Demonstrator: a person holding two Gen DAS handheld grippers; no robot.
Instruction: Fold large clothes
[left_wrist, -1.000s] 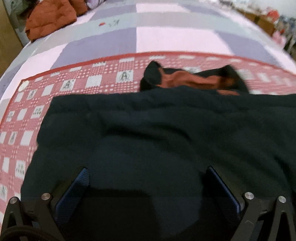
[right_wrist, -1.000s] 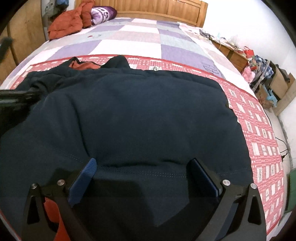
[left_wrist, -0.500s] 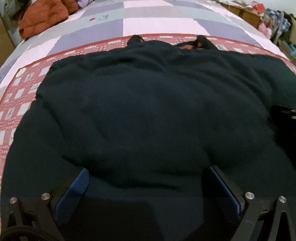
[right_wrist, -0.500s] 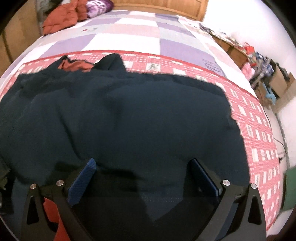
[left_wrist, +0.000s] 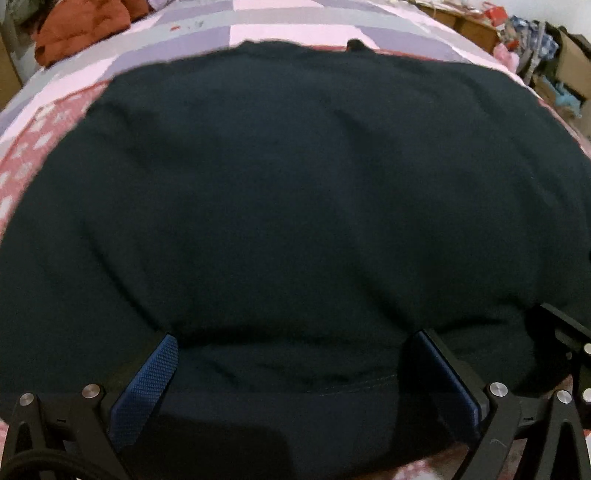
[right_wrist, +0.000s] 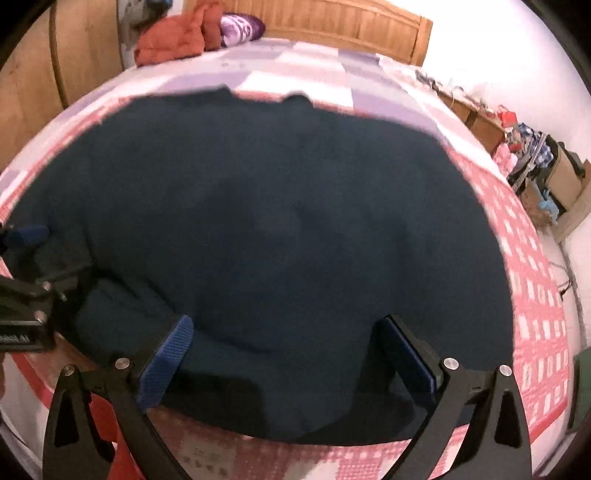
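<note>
Your landmark is the headboard (right_wrist: 347, 27), the wooden panel at the far end of the bed (right_wrist: 306, 79). Just in front of it, toward its left end, an orange garment (right_wrist: 173, 38) lies bunched against a purple pillow (right_wrist: 242, 26); to the left of that stands a wooden wardrobe (right_wrist: 40, 81). Off the headboard's right end, beside the bed, you have a low wooden cabinet (right_wrist: 480, 127) and a clutter of boxes and clothes (right_wrist: 535, 162) against the wall. On the bed a red-and-white checked sheet (right_wrist: 532, 266) covers the near half, away from the headboard, and the dark jacket (right_wrist: 280, 229) lies on it, filling most of both views. Its long axis runs across the bed, parallel to the headboard; two small dark bumps on its far edge point toward the headboard, though blur hides what they are. The near hem lies toward you. Your left tool (left_wrist: 291, 373) is spread wide, its blue pads (left_wrist: 147, 391) resting on the near edge of the jacket with fabric between them, not pinched. Your right tool (right_wrist: 291, 354) is likewise spread wide over the near hem. In the right view the left tool's black frame shows at the left edge, low on the jacket.
</note>
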